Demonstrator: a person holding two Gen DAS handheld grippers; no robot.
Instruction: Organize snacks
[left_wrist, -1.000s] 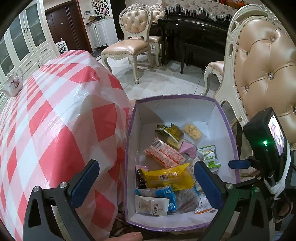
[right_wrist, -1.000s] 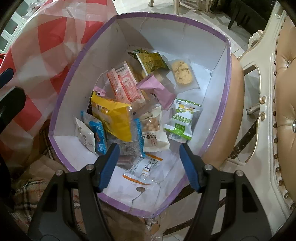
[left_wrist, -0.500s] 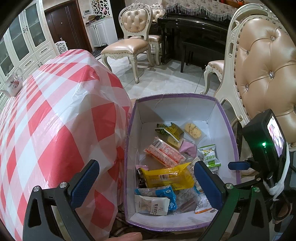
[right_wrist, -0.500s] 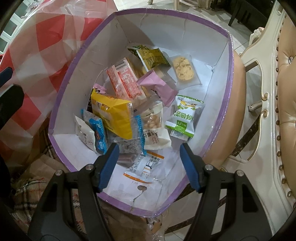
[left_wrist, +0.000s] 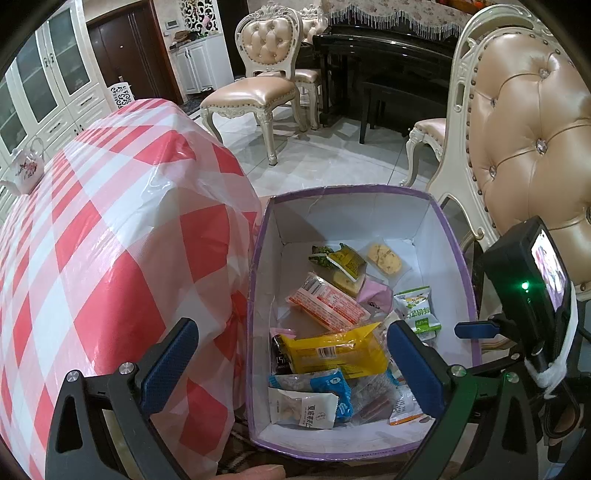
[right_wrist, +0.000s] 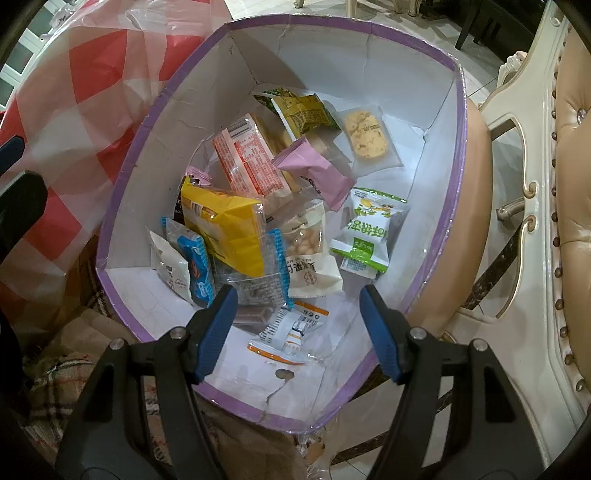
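Purple-rimmed box (right_wrist: 458, 110) on the chair seat holds all the snacks, piled loosely. Right gripper (right_wrist: 297, 325) and left gripper (left_wrist: 291, 363) both gape empty above it (neither touching). We'd drop onto the orange-edged packet (right_wrist: 286, 334), lying alone.

A home dining room: tufted chairs (left_wrist: 266, 74), a black piano (left_wrist: 388, 62), white cabinets (left_wrist: 44, 85), and a checked-cloth desk (left_wrist: 110, 240).

The left claw (left_wrist: 291, 360) hangs open and empty over a purple-rimmed box (left_wrist: 354, 221) of snack packets. A yellow packet (left_wrist: 332, 354) lies among them. Beside the box stands a counter (left_wrist: 110, 229) under red-checked cloth.
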